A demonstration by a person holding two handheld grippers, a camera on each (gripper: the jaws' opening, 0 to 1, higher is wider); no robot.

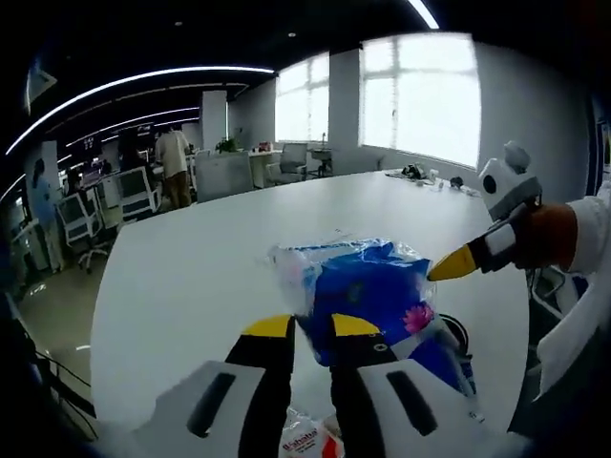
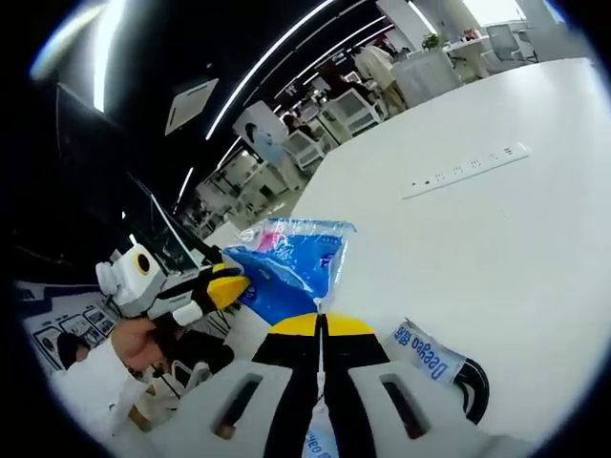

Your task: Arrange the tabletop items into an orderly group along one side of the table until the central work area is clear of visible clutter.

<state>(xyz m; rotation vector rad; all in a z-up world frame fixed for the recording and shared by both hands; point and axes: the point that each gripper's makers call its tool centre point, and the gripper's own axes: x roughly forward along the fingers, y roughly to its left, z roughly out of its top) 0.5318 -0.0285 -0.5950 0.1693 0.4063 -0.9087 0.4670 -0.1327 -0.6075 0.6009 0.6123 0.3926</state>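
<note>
A blue tissue pack in clear plastic wrap [image 1: 368, 291] [image 2: 286, 262] hangs above the white table [image 1: 191, 267] [image 2: 496, 258]. In the left gripper view my left gripper [image 1: 311, 329] is shut on the pack's near corner. The right gripper [image 1: 449, 267], held by a hand, comes in from the right and pinches the wrap's far edge. In the right gripper view my right gripper [image 2: 322, 324] has its jaws together on the wrap's lower tip. There the left gripper [image 2: 229, 281] holds the pack's other corner.
A white packet with red print [image 1: 301, 441] lies under my left gripper. A white packet with blue lettering [image 2: 430, 361] and a black cable loop [image 2: 473, 386] [image 1: 456, 329] lie near the right gripper. A socket strip [image 2: 465, 170] sits in the table. Small items [image 1: 420, 174] lie at the far end. Office chairs [image 1: 134, 191] stand beyond.
</note>
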